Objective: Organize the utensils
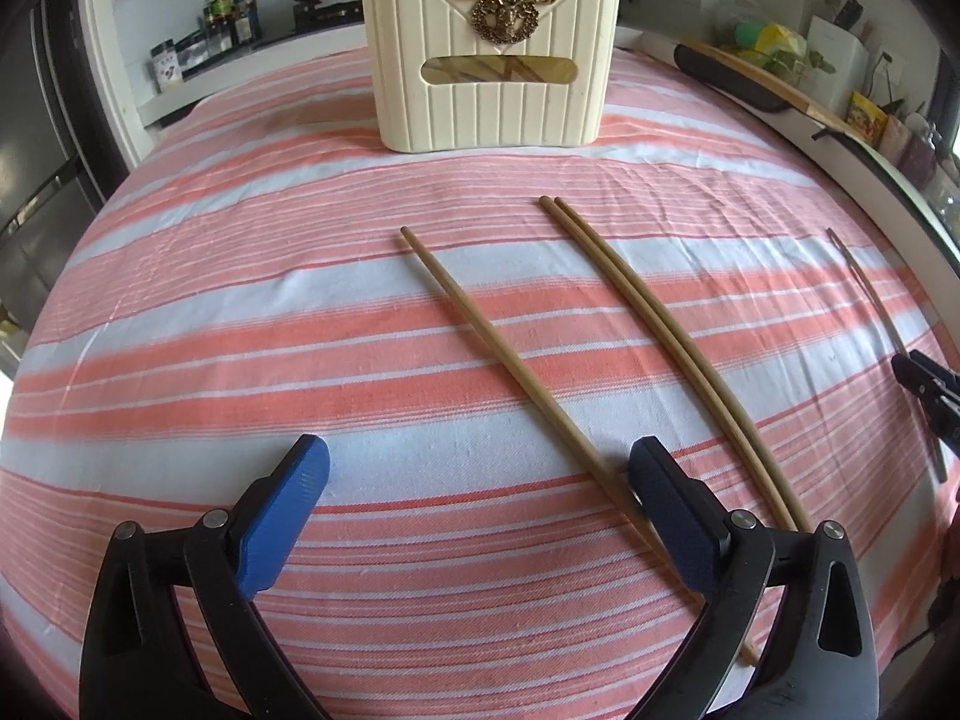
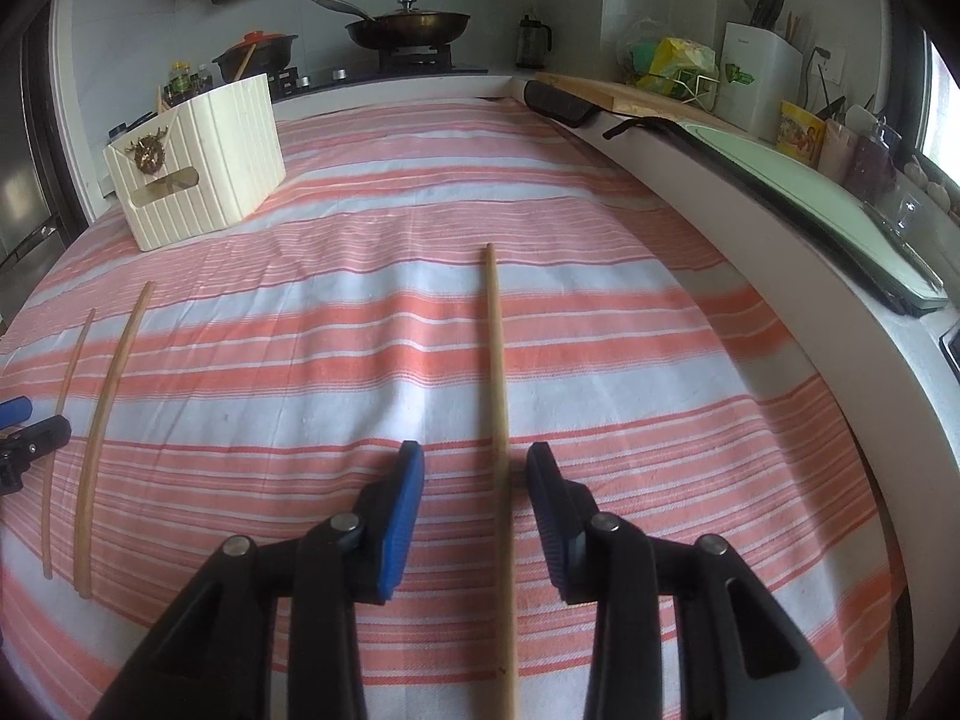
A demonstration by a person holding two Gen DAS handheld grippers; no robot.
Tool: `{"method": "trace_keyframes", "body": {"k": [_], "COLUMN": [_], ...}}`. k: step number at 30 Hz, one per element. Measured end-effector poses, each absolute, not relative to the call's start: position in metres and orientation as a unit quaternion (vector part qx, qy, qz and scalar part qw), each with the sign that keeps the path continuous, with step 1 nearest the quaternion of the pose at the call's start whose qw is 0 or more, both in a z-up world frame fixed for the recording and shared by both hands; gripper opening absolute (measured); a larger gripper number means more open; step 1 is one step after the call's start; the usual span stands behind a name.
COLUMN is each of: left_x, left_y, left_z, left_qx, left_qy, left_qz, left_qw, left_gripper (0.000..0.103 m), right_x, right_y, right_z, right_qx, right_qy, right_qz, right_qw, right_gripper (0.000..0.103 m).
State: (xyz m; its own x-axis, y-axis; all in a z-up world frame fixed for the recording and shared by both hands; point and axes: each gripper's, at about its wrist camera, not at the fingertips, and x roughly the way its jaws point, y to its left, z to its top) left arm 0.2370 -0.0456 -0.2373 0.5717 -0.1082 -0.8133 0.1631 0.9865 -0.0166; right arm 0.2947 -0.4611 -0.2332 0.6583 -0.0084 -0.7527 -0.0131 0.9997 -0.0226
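Chopsticks lie loose on a striped table before a cream utensil holder; both grippers hover with nothing held.

No writing can be read anywhere; the utensil holder (image 1: 489,60), at the top centre of the left wrist view, bears only a gold stag emblem (image 1: 507,9), and chopsticks show through its slot. The left gripper (image 1: 479,457) stands wide open at the bottom of that view, tilted down at the striped tablecloth (image 1: 240,312); a single chopstick (image 1: 510,360) passes under its right finger, unpinched, with a pair of chopsticks (image 1: 660,336) just to the right. In the right wrist view the right gripper (image 2: 477,459), partly open and angled downward, straddles another chopstick (image 2: 498,396) lying between its blue pads (image 2: 402,516) without touching either.
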Motion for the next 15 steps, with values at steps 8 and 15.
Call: {"method": "trace_keyframes", "body": {"k": [8,15], "left_x": [0.229,0.224], "left_y": [-0.033,-0.015], "left_z": [-0.238,-0.238], "left_qx": [0.050,0.056], "left_qy": [0.458,0.457], "left_qz": [-0.109,-0.111], "left_qw": [0.881,0.881], "left_gripper": [0.103,0.103], "right_x": [0.294,0.293], "right_y": [-0.461,-0.461], "right_z": [-0.233,-0.234], "right_qx": [-0.015,-0.015], "right_qy": [0.412,0.411], "right_qz": [0.002,0.002], "right_qw": [0.911,0.911], "right_gripper": [0.036,0.036]}}
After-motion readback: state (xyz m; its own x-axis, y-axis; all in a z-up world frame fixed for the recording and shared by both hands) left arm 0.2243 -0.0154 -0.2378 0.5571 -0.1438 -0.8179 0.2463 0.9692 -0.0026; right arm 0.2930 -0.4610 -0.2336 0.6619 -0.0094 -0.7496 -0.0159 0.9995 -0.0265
